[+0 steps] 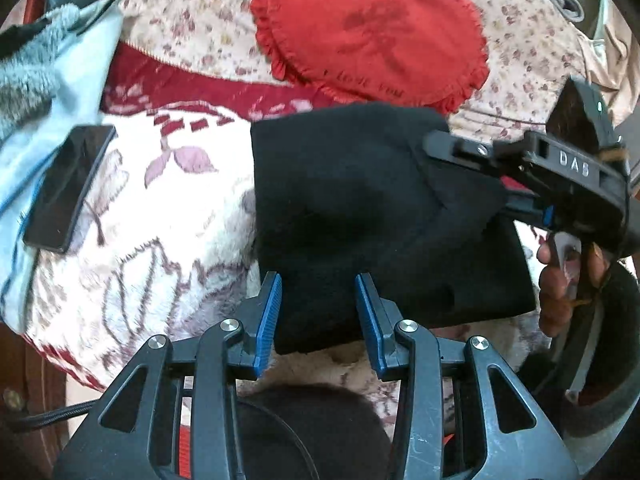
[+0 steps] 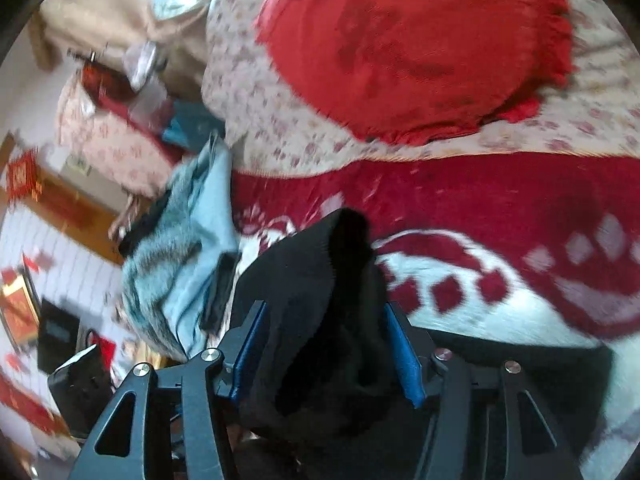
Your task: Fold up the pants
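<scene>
Our left gripper (image 1: 318,316) spread wide over the black pants (image 1: 360,216), our right gripper (image 2: 326,354) clamped on a raised fold, reaching in sideways

The right gripper (image 1: 472,176), seen from the left wrist, bears raised pale letters "DAB" on the side of its dark body. The red cushion (image 1: 372,28) has dark stitched writing near its lower edge, upside down in that view; it seems to read "I love you", though the letters are small and faint. In the right wrist view, red hangings (image 2: 22,178) on the wall carry gold marks too blurred to read.
</scene>
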Tool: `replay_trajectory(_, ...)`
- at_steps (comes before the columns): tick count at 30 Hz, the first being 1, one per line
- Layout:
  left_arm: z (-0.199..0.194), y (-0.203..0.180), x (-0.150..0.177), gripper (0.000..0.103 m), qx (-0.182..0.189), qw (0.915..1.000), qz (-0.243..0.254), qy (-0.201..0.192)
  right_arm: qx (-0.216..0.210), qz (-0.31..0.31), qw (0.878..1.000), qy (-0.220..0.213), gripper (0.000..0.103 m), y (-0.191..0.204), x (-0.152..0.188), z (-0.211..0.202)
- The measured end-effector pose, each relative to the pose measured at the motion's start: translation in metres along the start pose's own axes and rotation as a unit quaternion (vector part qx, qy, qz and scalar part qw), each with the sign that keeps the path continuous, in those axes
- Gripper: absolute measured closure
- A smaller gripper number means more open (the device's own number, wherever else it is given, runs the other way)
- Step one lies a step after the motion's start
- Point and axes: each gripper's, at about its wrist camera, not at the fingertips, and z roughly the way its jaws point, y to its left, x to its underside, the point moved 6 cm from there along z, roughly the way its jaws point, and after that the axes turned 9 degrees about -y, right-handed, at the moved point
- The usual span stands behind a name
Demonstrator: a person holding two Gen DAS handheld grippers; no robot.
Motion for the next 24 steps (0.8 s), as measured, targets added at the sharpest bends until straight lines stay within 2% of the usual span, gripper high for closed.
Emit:
replay_trajectory(1,0.001,0.0,0.001,0.066,-0.002,1.0,0.0,0.0,0.0,-0.008,1.0,0.007,0.049,0.004,0.001,0.007)
replay_trajectory(3,-0.001,-0.002,-0.001,0.066,-0.003,1.0,0.002,-0.002,0.028,-0.043,0.999,0.004,0.068,0.013,0.003,0.017)
replay_trajectory(4,-0.003,-0.003,-0.003,0.066,-0.003,1.0,0.003,-0.002,0.03,-0.055,0.998,0.004,0.084,0.017,0.006,0.017)
replay_trajectory(5,-0.005,-0.004,-0.004,0.066,-0.002,1.0,0.002,-0.003,0.032,-0.068,0.997,0.001,0.087,0.024,0.007,0.015)
replay_trajectory(9,-0.022,0.0,-0.011,0.066,0.001,0.9998,-0.004,-0.021,0.031,-0.124,0.991,-0.04,0.091,0.053,0.006,-0.023)
replay_trajectory(13,-0.037,-0.007,-0.021,0.064,0.013,0.999,-0.009,-0.041,0.031,-0.129,0.989,-0.072,0.092,0.059,0.004,-0.073)
replay_trajectory(16,-0.031,-0.021,-0.018,0.064,0.018,0.9994,0.005,-0.031,0.072,-0.11,0.988,-0.088,0.092,0.034,0.011,-0.11)
replay_trajectory(19,-0.01,-0.038,-0.007,0.064,0.019,0.9994,0.026,-0.007,0.113,-0.058,0.99,-0.07,0.092,-0.012,0.025,-0.115)
replay_trajectory(20,-0.004,-0.043,-0.005,0.064,0.018,0.9993,0.033,0.002,0.13,-0.048,0.988,-0.063,0.089,-0.025,0.028,-0.114)
replay_trajectory(22,0.003,-0.05,0.0,0.062,0.011,0.9988,0.047,0.01,0.201,-0.05,0.978,-0.032,0.088,-0.054,0.04,-0.11)
replay_trajectory(24,0.002,-0.053,-0.001,0.062,-0.001,0.9978,0.066,0.002,0.22,-0.051,0.973,-0.043,0.087,-0.061,0.041,-0.122)
